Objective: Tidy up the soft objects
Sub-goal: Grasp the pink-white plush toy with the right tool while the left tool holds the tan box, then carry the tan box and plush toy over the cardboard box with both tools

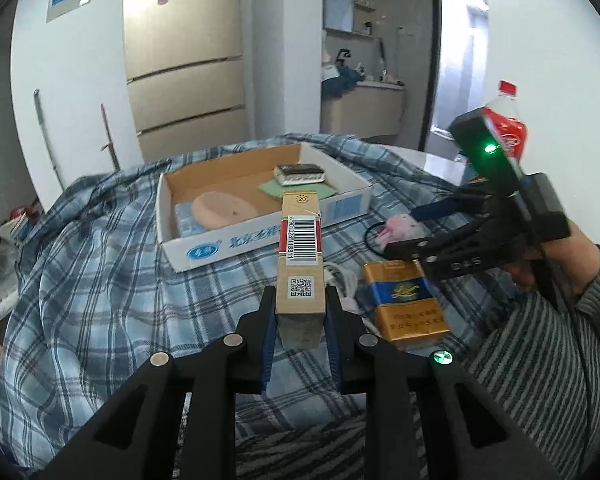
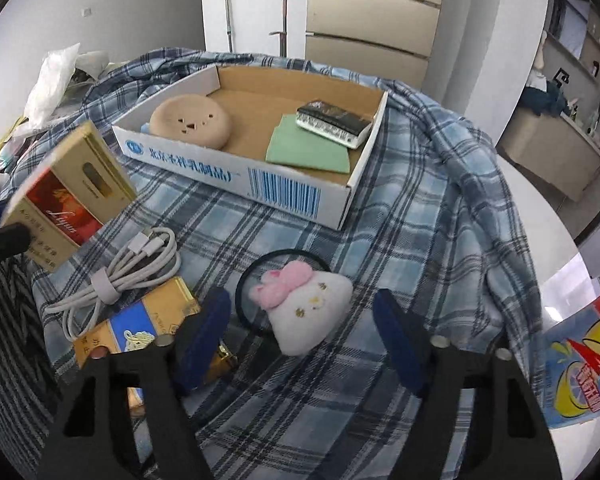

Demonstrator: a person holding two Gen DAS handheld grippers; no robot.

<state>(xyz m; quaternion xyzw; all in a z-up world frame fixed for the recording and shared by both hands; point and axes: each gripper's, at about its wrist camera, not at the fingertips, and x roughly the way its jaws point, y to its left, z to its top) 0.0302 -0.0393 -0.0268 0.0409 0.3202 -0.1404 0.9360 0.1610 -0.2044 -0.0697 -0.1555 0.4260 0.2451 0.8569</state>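
My left gripper (image 1: 300,304) is shut on a gold and red cigarette pack (image 1: 301,256), held above the plaid cloth in front of the cardboard tray (image 1: 204,248); the pack also shows in the right wrist view (image 2: 68,196). The tray (image 2: 236,172) holds a beige round cushion (image 2: 191,121), a green cloth (image 2: 308,148) and a black-and-white sponge (image 2: 332,122). My right gripper (image 2: 304,316) is open, its fingers on either side of a white plush cat with a pink bow (image 2: 306,308). The plush shows in the left wrist view (image 1: 404,228) by the right gripper (image 1: 420,232).
A gold and blue cigarette pack (image 1: 404,300) lies on the cloth, also in the right wrist view (image 2: 140,324). A coiled white cable (image 2: 120,276) lies beside it. A black ring (image 2: 252,280) lies under the plush. A red-capped bottle (image 1: 504,128) stands at right.
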